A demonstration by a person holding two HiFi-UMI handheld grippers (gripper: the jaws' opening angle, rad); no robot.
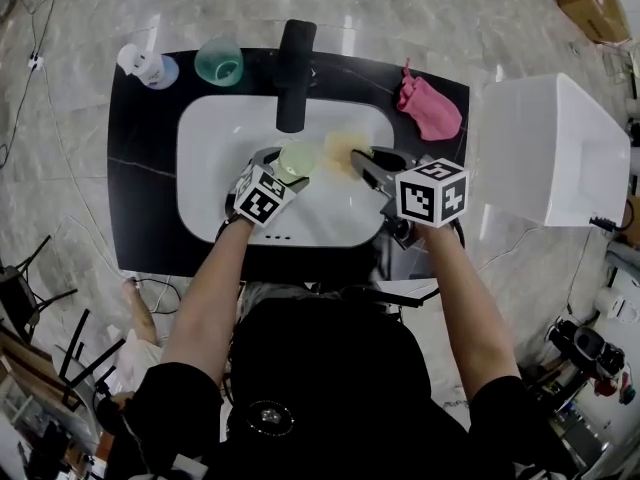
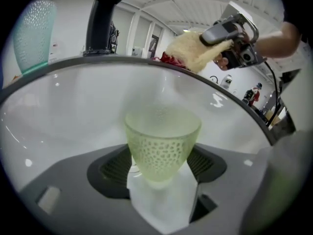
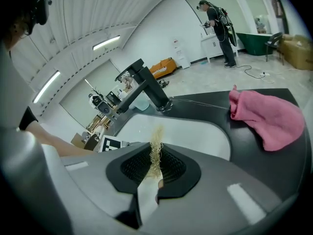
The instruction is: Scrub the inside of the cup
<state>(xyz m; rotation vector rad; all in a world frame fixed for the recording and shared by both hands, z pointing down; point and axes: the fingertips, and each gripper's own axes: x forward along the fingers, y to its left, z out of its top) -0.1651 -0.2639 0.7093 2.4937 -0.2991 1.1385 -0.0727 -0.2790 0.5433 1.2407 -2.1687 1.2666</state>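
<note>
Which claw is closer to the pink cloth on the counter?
Right. The right claw, pinching a yellow scrubber over the sink, is a little to the left of the pink cloth. The left claw, holding the green cup, is farther left.

Dressed in a black top [image 1: 320, 368] with short black sleeves [image 1: 185, 398]; at the chest, a round dark disc [image 1: 268, 418], perhaps a strap fitting. Fitted with a left gripper [image 1: 285, 164] and right gripper [image 1: 358, 161]: grey shells, dark ribbed pads [image 2: 113, 168], a white wedge [image 2: 161, 209] between the pads, white cubes [image 1: 432, 192] printed with black square markers.
</note>
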